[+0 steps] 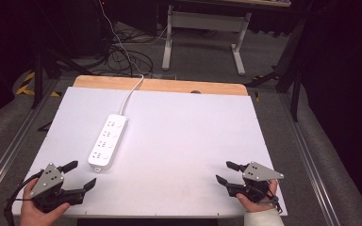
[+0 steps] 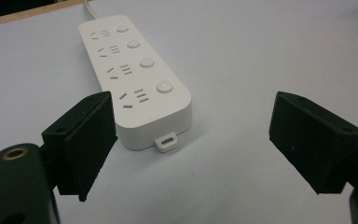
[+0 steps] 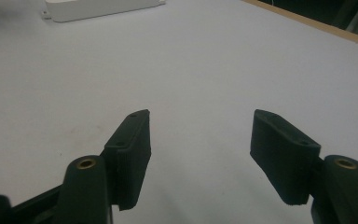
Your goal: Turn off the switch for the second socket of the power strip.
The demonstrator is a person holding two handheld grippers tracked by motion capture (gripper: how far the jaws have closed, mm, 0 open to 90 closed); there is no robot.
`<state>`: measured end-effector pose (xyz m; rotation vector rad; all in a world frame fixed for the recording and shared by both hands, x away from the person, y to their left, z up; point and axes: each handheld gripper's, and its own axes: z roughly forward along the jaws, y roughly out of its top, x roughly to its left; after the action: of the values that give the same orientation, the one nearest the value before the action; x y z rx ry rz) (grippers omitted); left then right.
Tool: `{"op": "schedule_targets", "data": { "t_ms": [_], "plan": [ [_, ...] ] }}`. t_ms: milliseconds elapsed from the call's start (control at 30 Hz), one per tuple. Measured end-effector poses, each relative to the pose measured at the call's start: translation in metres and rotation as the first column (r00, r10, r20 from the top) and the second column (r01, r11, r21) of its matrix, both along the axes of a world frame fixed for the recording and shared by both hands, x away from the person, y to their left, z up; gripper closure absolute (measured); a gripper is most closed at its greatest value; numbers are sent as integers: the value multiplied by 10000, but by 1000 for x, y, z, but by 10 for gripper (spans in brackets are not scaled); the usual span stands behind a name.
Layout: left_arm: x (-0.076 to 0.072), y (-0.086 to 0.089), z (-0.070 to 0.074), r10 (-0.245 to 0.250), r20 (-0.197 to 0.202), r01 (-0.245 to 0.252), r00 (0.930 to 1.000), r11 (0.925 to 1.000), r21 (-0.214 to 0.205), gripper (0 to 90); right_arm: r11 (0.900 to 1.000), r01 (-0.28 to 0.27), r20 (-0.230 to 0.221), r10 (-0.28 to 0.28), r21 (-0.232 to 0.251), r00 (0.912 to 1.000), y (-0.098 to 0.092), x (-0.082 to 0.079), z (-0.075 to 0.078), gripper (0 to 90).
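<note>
Both hands rest low at the table's (image 1: 179,117) near edge, left gripper (image 1: 81,175) and right gripper (image 1: 224,172) spread wide, grasping nothing.

Power strip (image 1: 107,142) lies on table (image 1: 184,122), left of centre; left gripper (image 1: 79,176) just before it; right gripper (image 1: 226,172) well apart, near right.

Dim room, grey carpet (image 1: 202,56), white desk frame (image 1: 207,28) behind.

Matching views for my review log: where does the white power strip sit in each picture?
High view: power strip left of centre, ahead of the left claw.
Left gripper view: upper left, just beyond the jaws.
Right gripper view: top-left edge.
Shared landmark: wooden table edge.
</note>
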<state>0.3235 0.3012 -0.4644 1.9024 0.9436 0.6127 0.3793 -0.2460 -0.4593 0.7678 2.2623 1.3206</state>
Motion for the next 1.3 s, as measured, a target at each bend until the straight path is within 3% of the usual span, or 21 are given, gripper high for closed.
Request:
{"op": "schedule_targets", "data": {
  "t_ms": [467, 733, 867, 1033, 1167, 1300],
  "plan": [
    [-2, 0, 2, 12, 45, -12, 10000, 10000, 28, 155, 10000, 22, -13, -22, 4, 10000, 0, 0, -1, 387],
    [-1, 1, 4, 196, -368, -191, 9991, 9997, 158, 159, 10000, 10, -56, -11, -24, 10000, 0, 0, -1, 387],
    [2, 1, 9, 317, -652, -310, 9974, 9994, 121, 163, 10000, 16, -122, -16, -27, 9999, 1, 1, -2, 387],
    [3, 0, 19, 168, -719, -178, 9973, 9997, -137, 184, 10000, -35, -127, 34, -39, 9999, 1, 1, -2, 387],
    [6, -3, 26, 69, -665, -59, 9978, 9999, 155, 185, 10000, -42, -167, 42, -7, 9999, 1, 2, -3, 387],
    [8, -5, 32, -20, -712, 25, 9975, 10000, 79, 185, 10000, -37, -193, 37, 3, 9998, 2, 2, -3, 387]
  ]
}}
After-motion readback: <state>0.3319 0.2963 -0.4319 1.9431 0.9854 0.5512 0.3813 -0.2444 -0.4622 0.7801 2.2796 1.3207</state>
